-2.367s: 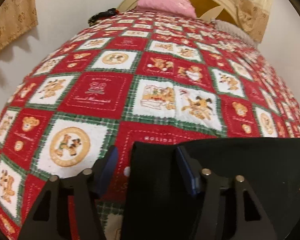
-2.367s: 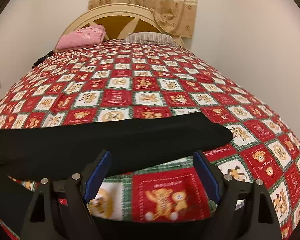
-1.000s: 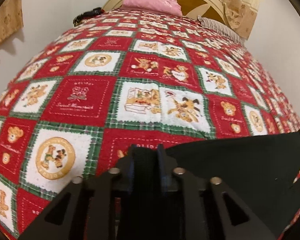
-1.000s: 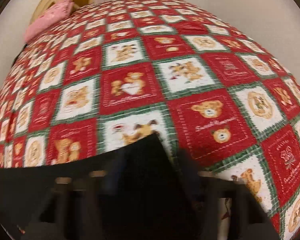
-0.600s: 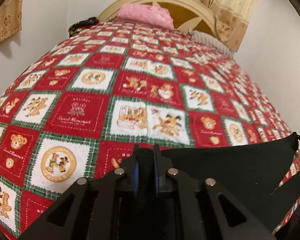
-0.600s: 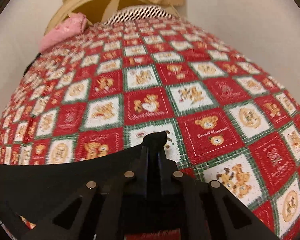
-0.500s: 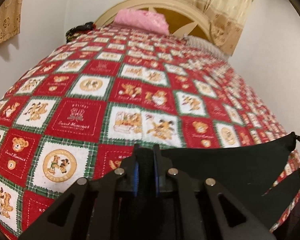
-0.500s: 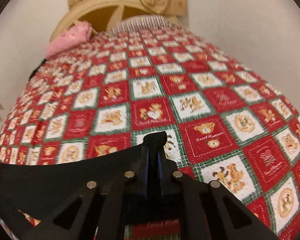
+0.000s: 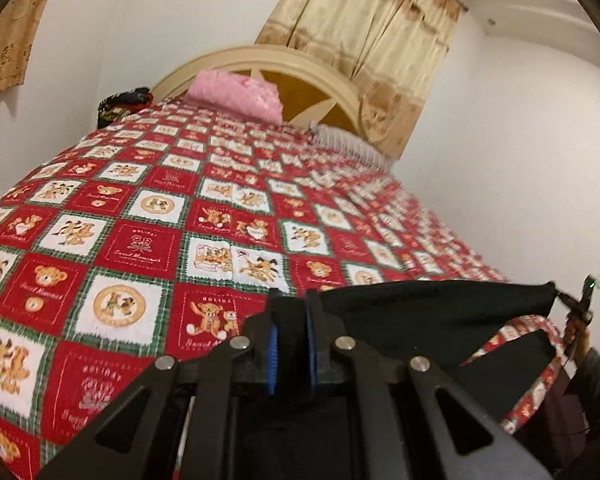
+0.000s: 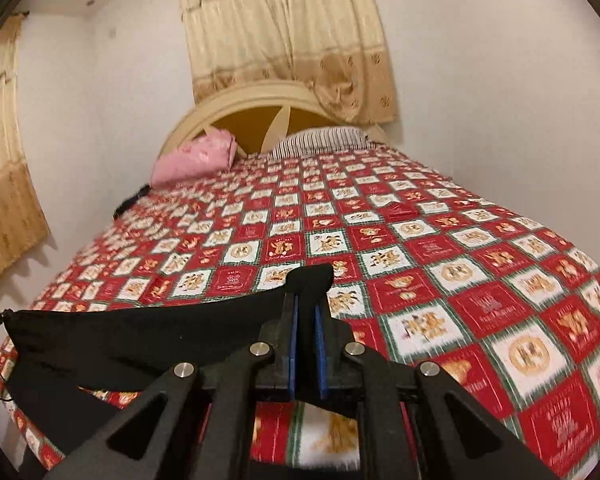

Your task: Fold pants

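The black pants (image 9: pixel 432 312) hang stretched between my two grippers above the near end of the bed. My left gripper (image 9: pixel 291 320) is shut on one end of the top edge of the pants. My right gripper (image 10: pixel 305 320) is shut on the other end, where a corner of black cloth (image 10: pixel 310 276) sticks up past the fingers. In the right wrist view the pants (image 10: pixel 140 336) stretch away to the left. A lower part of the pants (image 9: pixel 512 360) hangs below the edge of the bed.
The bed carries a red, white and green teddy-bear quilt (image 9: pixel 148 240). A pink pillow (image 9: pixel 236 96) and a striped pillow (image 10: pixel 320 140) lie by the cream headboard (image 10: pixel 276 100). A dark bundle (image 9: pixel 120 106) sits at the far left corner. White walls stand on both sides.
Both grippers have closed on the pants and lifted them off the quilt. The views now tilt up toward the headboard and curtains.
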Motion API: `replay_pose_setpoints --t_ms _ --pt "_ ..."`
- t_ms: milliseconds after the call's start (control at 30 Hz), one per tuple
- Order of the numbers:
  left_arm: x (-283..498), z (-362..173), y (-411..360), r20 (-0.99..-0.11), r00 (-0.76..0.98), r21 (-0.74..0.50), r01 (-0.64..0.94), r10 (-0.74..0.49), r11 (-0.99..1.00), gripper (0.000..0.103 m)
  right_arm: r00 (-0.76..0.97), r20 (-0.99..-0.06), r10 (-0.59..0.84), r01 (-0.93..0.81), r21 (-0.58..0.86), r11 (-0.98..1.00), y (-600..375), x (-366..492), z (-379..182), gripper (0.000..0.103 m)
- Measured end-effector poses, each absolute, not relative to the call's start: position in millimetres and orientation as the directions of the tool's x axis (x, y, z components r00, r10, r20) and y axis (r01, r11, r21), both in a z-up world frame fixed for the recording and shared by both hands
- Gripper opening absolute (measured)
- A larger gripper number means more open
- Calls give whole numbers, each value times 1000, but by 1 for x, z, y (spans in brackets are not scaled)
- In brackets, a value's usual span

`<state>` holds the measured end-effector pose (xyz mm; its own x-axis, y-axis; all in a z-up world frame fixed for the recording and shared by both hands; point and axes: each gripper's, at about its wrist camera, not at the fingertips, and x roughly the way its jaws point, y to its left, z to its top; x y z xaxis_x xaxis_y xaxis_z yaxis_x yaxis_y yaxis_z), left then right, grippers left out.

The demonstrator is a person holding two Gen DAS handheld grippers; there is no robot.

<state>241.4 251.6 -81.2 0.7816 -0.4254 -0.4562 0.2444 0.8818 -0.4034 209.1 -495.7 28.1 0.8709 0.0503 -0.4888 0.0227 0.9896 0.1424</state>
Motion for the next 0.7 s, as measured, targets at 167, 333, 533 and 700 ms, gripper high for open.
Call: replay_pose_setpoints --t_ms 167,333,533,700 --pt "206 -92 260 -408 779 -424 300 -476 854 12 880 -473 41 59 194 979 -518 166 10 7" --pt "172 -112 263 -398 764 -422 340 -509 840 12 861 -509 21 108 223 969 -537 131 -15 7" --pt "152 -146 262 -471 724 -403 332 -504 853 13 830 -557 14 137 229 964 -546 113 -37 7" --pt "135 -153 270 -494 731 -372 313 -471 874 34 803 -595 10 145 212 966 -549 101 -47 10"
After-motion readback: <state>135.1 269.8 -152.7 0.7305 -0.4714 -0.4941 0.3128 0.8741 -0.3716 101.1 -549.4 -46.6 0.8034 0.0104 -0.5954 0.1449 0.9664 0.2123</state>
